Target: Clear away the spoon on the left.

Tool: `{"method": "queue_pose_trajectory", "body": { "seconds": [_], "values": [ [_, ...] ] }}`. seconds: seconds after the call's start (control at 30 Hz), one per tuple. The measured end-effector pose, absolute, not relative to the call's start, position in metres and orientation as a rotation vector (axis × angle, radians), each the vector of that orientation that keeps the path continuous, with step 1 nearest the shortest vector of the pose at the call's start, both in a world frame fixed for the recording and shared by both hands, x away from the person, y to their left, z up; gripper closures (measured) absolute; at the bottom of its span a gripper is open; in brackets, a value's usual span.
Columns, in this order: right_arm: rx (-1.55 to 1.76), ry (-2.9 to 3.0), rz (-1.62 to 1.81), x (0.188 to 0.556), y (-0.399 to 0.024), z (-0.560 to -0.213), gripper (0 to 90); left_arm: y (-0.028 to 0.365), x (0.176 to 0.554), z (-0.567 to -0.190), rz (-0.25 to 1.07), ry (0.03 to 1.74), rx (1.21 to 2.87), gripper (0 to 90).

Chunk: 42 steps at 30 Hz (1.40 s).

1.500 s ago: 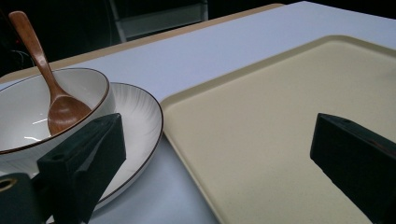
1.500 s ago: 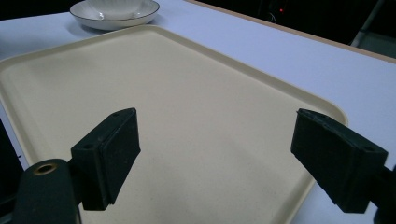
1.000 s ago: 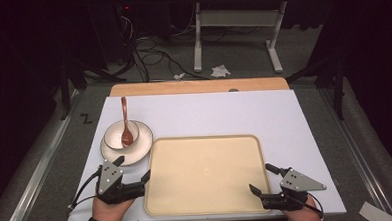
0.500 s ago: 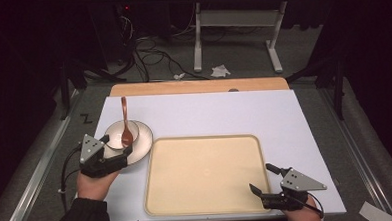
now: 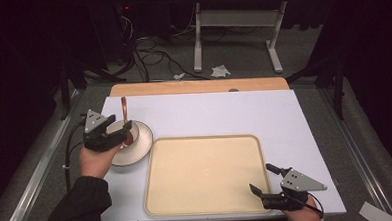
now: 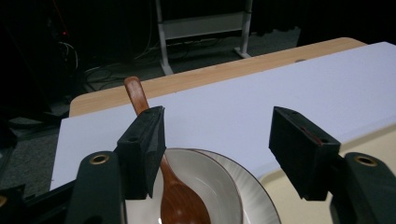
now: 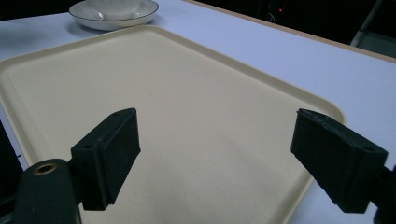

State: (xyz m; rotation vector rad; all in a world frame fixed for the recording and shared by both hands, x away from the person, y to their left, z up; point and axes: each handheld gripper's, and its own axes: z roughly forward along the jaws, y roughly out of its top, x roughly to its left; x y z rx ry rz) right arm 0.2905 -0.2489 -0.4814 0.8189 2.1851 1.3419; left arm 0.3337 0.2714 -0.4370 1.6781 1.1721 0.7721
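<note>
High view, largest to smallest. A white-topped table [image 5: 224, 114] with a wooden strip along its far edge carries a beige rectangular tray [image 5: 204, 172] at its near centre. Just left of the tray's far-left corner stands a white saucer [image 5: 140, 143], its rim close beside the tray's edge; a white bowl [image 5: 122, 131] rests on it. A brown wooden spoon [image 5: 126, 118] lies with its head in the bowl and its handle rising over the far rim.

The left gripper [image 5: 122, 135], held in the person's left hand [image 5: 96, 160], hovers at the bowl's left side. In the left gripper view, its jaws have just been closing and stand partly apart: the spoon runs up just beside the left jaw, the bowl lies below between the two, and neither pad presses on anything.

The right gripper [image 5: 263, 180] rests at the tray's near-right corner; in the right gripper view, its jaws stand wide apart above the bare tray, holding nothing.
</note>
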Motion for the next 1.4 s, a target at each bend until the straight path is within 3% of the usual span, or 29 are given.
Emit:
{"method": "queue_pose_trajectory", "body": {
  "seconds": [0.23, 0.47, 0.53, 0.83, 1.07, 1.4],
  "values": [
    [0.808, 2.183, 1.344, 0.291, -0.249, -0.481, 16.8, 0.272, 0.36, -0.423, 0.786, 1.188, 1.673, 53.7],
    [0.81, 2.184, 1.345, 0.291, -0.249, -0.481, 16.8, 0.273, 0.4, -0.417, 0.767, 1.205, 1.692, 85.2],
    [0.816, 2.186, 1.341, 0.29, -0.249, -0.481, 16.8, 0.273, 0.41, -0.418, 0.771, 1.216, 1.679, 90.0],
    [0.817, 2.186, 1.346, 0.291, -0.248, -0.482, 16.8, 0.273, 0.445, -0.427, 0.777, 1.28, 1.694, 90.0],
    [0.811, 2.186, 1.348, 0.291, -0.249, -0.483, 16.8, 0.272, 0.473, -0.438, 0.71, 1.4, 1.767, 90.0],
    [0.814, 2.189, 1.346, 0.291, -0.25, -0.483, 16.8, 0.27, 0.487, -0.447, 0.685, 1.493, 1.821, 90.0]
  ]
}}
